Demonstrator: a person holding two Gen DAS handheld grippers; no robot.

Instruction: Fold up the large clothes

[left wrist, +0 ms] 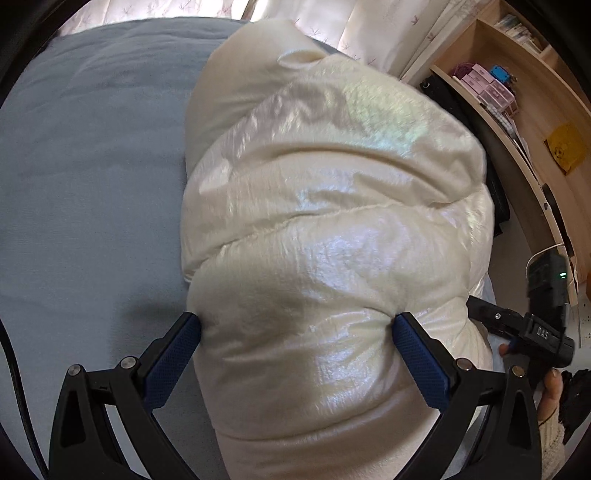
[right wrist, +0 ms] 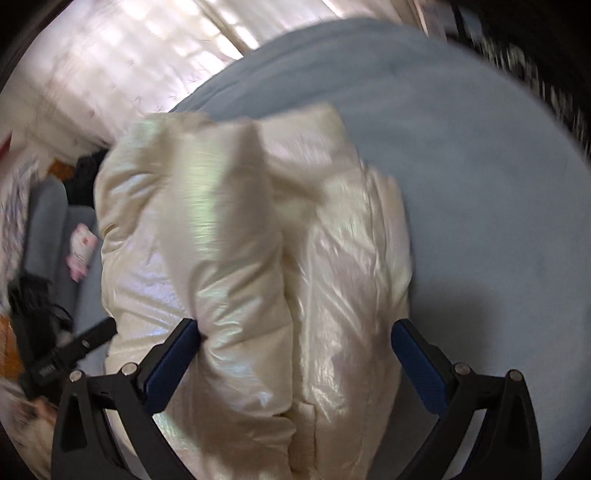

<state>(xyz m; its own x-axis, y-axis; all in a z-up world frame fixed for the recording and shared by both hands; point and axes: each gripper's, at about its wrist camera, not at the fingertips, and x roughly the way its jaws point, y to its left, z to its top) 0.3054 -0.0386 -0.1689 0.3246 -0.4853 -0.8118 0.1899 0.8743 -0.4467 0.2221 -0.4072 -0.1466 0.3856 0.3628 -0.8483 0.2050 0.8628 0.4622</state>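
Observation:
A shiny cream puffer jacket (left wrist: pixel 325 221) lies bunched lengthwise on a grey-blue bed (left wrist: pixel 85 177). My left gripper (left wrist: pixel 297 325) is open wide, its blue-padded fingers on either side of the jacket's near end and pressing into the padding. My right gripper (right wrist: pixel 295 328) is also open wide and straddles another part of the same jacket (right wrist: pixel 251 240), which looks folded along a middle seam. The right gripper's body shows at the right edge of the left wrist view (left wrist: pixel 532 328). The right wrist view is blurred by motion.
A wooden shelf (left wrist: pixel 535 122) with pink boxes and small items stands to the right of the bed. Pale curtains (left wrist: pixel 332 22) hang behind the bed. A grey seat with a pink item (right wrist: pixel 81 247) and dark clothing lie left of the bed.

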